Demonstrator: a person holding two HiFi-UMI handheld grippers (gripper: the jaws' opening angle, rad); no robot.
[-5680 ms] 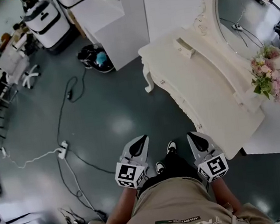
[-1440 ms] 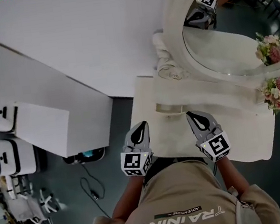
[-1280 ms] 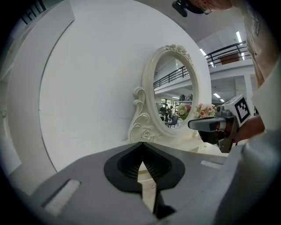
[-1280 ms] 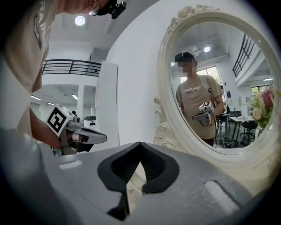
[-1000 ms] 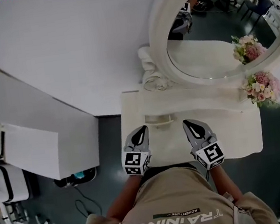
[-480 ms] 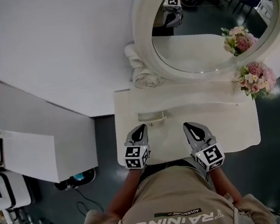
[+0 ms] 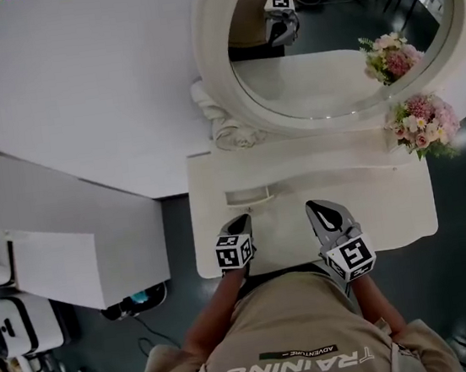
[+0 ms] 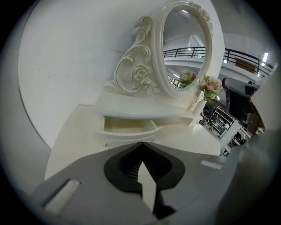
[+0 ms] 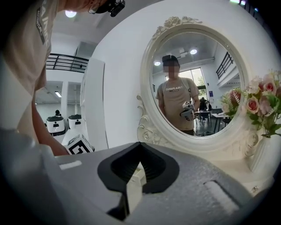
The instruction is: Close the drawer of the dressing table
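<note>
The white dressing table [image 7: 390,211] stands against the wall under an oval mirror [image 7: 326,49]. Its small drawer [image 7: 249,196] below the raised shelf is pulled out; in the left gripper view the drawer [image 8: 127,127] shows a pale, empty inside. My left gripper [image 7: 243,220] is shut and empty, its tip [image 8: 141,143] just short of the drawer front. To the right of the drawer, above the tabletop, my right gripper [image 7: 314,206] is also shut and empty. In the right gripper view, its jaws [image 9: 139,143] point at the mirror [image 9: 193,83].
Pink flowers in a white vase [image 7: 419,124] stand at the table's right end. A white cabinet [image 7: 56,264] and white machines [image 7: 17,324] stand on the dark floor to the left. The left gripper's marker cube [image 9: 81,145] appears in the right gripper view.
The person has walked up to the dressing table and now stands square to it. The left gripper has tipped forward toward the open drawer; the right gripper has hardly moved.
</note>
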